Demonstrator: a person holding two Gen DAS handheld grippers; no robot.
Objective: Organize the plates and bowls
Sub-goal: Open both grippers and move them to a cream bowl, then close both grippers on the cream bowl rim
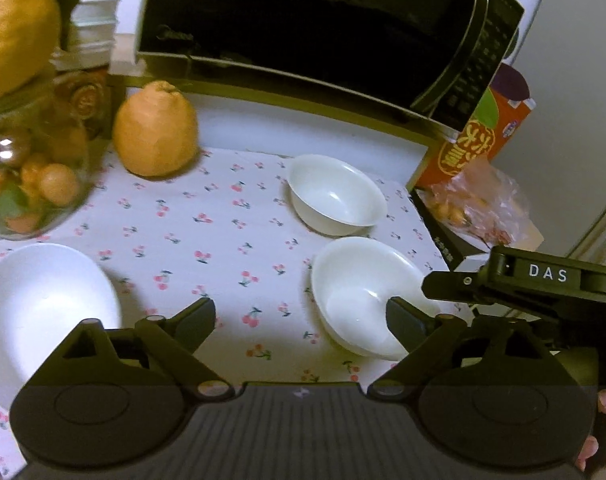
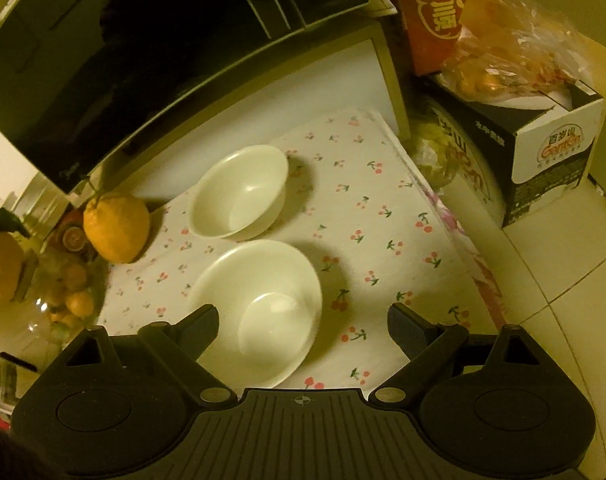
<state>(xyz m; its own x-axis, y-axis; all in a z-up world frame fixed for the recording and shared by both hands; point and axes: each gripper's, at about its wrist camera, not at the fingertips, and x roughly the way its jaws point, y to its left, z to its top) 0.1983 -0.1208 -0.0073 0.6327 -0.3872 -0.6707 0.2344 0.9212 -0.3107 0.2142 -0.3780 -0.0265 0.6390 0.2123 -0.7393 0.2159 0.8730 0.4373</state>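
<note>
Three white bowls on the cherry-print cloth. Near bowl point(image 2: 259, 308) lies just ahead of and below the right gripper point(image 2: 303, 324), shifted toward its left finger; that hand is nearer. Far bowl point(image 2: 239, 192) sits behind it, close but apart. Left gripper point(image 1: 301, 320) has a larger bowl point(image 1: 43, 320) off to its left. Both grippers spread, empty.

The left gripper point(image 1: 301, 320) hung wide open over the white cherry-print tablecloth point(image 1: 207, 248), nothing between its black fingers. Two white ceramic bowls sat to its right, the far bowl point(image 1: 337, 194) and the near bowl point(image 1: 359, 296), with a larger white bowl point(image 1: 43, 312) at left. The right gripper point(image 1: 543, 280) poked in beside the near bowl.
</note>
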